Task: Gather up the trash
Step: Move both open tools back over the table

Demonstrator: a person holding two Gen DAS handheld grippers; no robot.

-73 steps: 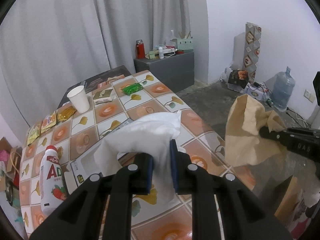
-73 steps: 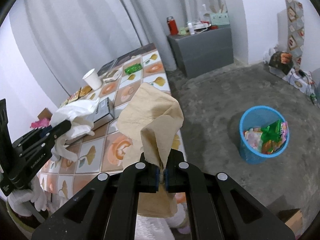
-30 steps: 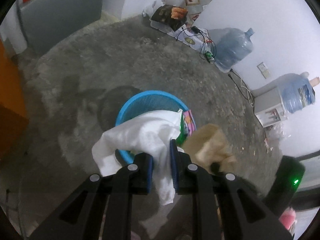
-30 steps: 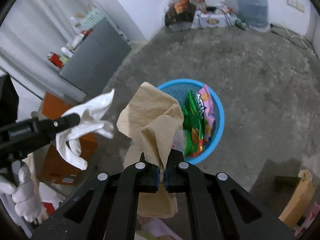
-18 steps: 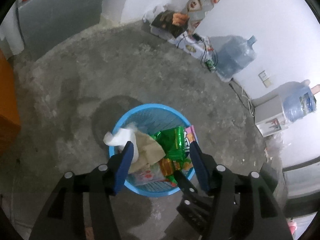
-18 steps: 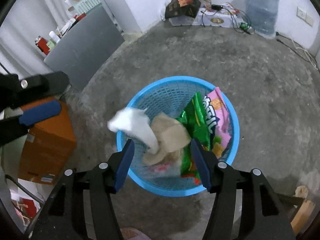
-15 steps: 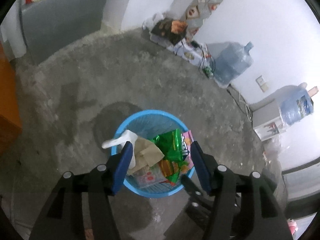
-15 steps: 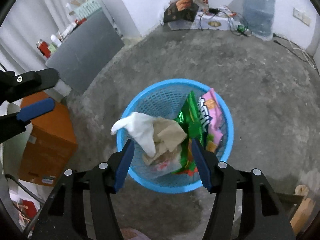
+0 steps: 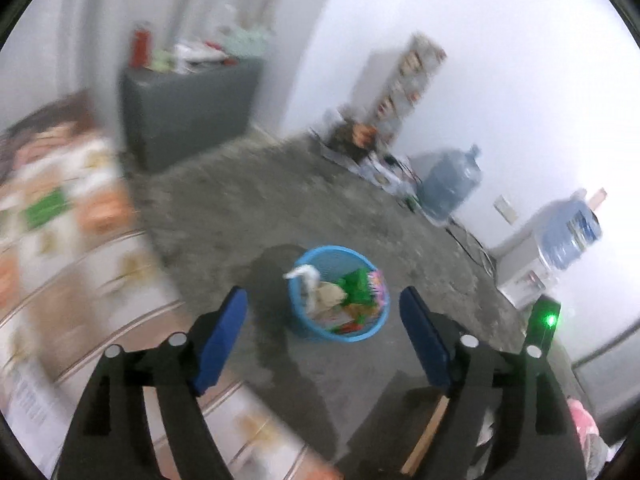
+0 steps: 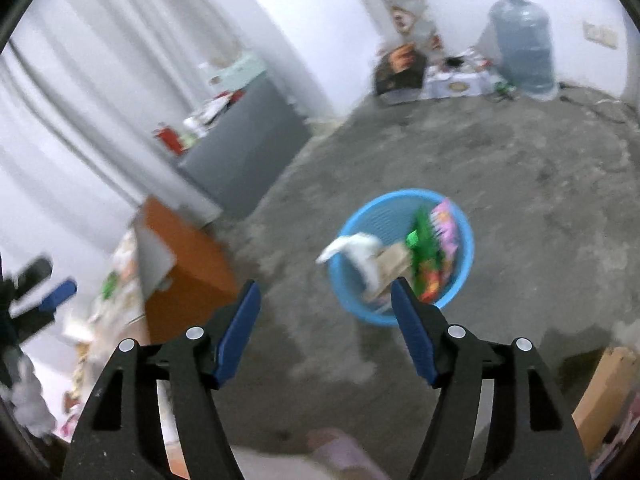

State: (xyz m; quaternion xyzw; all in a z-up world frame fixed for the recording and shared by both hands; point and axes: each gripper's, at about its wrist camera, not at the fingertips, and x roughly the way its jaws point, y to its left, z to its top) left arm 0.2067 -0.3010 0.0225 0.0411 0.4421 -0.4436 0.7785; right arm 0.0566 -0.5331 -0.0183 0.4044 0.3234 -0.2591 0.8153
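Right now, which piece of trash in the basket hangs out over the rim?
The white tissue. One end pokes out over the left rim of the blue basket; the brown paper and green wrapper sit inside.

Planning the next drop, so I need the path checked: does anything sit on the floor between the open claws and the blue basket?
Nothing visible does: bare concrete floor lies between the right claw and the blue basket.
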